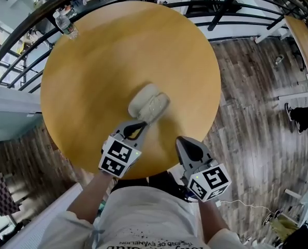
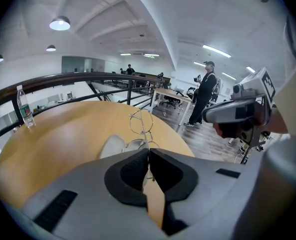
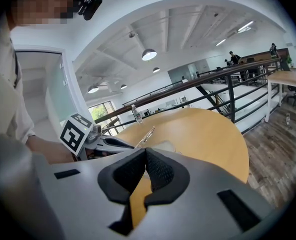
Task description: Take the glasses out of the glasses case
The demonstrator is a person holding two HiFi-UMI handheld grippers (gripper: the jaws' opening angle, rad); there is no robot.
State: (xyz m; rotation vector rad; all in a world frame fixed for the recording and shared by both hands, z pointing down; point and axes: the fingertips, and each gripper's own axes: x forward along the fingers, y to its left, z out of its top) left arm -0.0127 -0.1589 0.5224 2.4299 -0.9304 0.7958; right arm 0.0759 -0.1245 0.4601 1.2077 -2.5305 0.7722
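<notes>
Left gripper (image 1: 142, 125), lower centre of head view, over near edge of round wooden table (image 1: 91, 87). Its own view: left gripper (image 2: 148, 152) has jaws pressed together on one thin wire arm of the glasses (image 2: 141, 122). Frame stands up past the jaw tips, one lens rim seen whole against the tabletop, the second lower and partly behind the pads.

Right gripper (image 1: 182, 140), lower right of centre in head view, just beside the table's near edge and apart from the left one. Its own view: right gripper (image 3: 145, 152) has pads closed against each other, nothing between them. Same view shows the glasses (image 3: 146, 136) edge-on, a tilted sliver above the tabletop.

Glasses case (image 1: 149, 104), pale, lies on the table just beyond the left jaw tips, mid-frame. From the left gripper view the glasses case (image 2: 115, 146) sits directly behind the lower lens; contact between frame and case cannot be judged.

Water bottle (image 1: 66, 25) upright at the table's far edge, upper left. Dark railing (image 1: 29, 22) curves behind it. Person (image 2: 205, 98) stands on the wood floor (image 1: 257, 113), far right of centre in the left gripper view.
</notes>
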